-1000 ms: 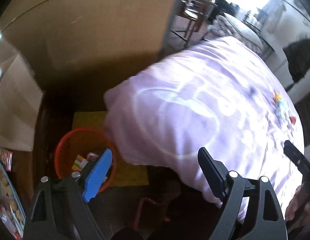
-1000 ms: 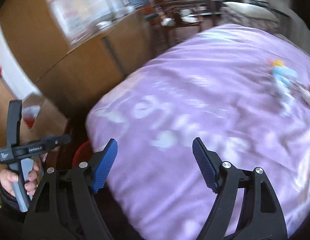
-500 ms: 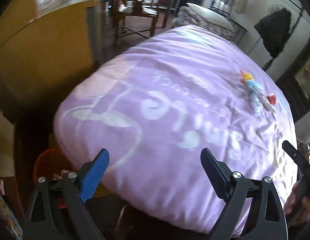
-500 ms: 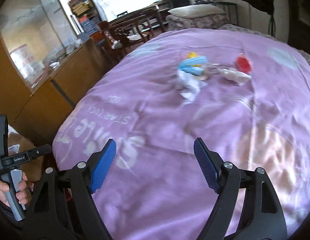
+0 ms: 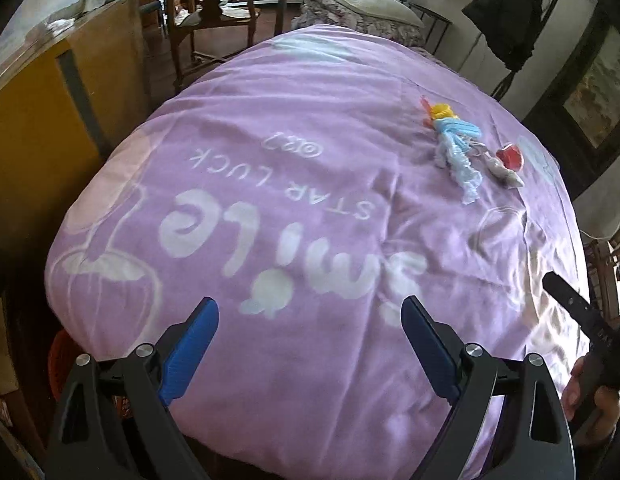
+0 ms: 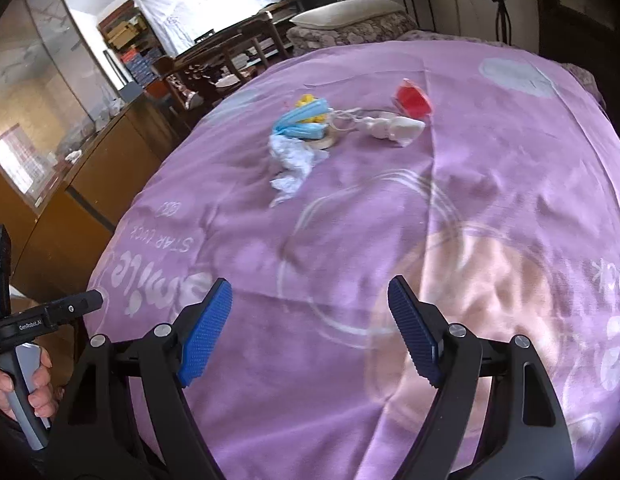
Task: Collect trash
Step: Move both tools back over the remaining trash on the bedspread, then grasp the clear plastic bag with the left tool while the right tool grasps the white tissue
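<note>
Left wrist view: left gripper hangs over the near edge of a purple blanket printed "Smile" and "STAR LUCK", jaws spread wide, nothing between the blue pads. Trash pile sits well ahead on the far right part of the blanket: crumpled blue-white plastic wrapper, yellow piece at its far end, red cap-like piece and a pale scrap just beside it. Orange bin peeks out low left, under the blanket edge. Right wrist view: right gripper also wide apart and empty, above the blanket, well short of the wrapper, red piece and white scrap. Person's hand grips a handle at the left edge.
</note>
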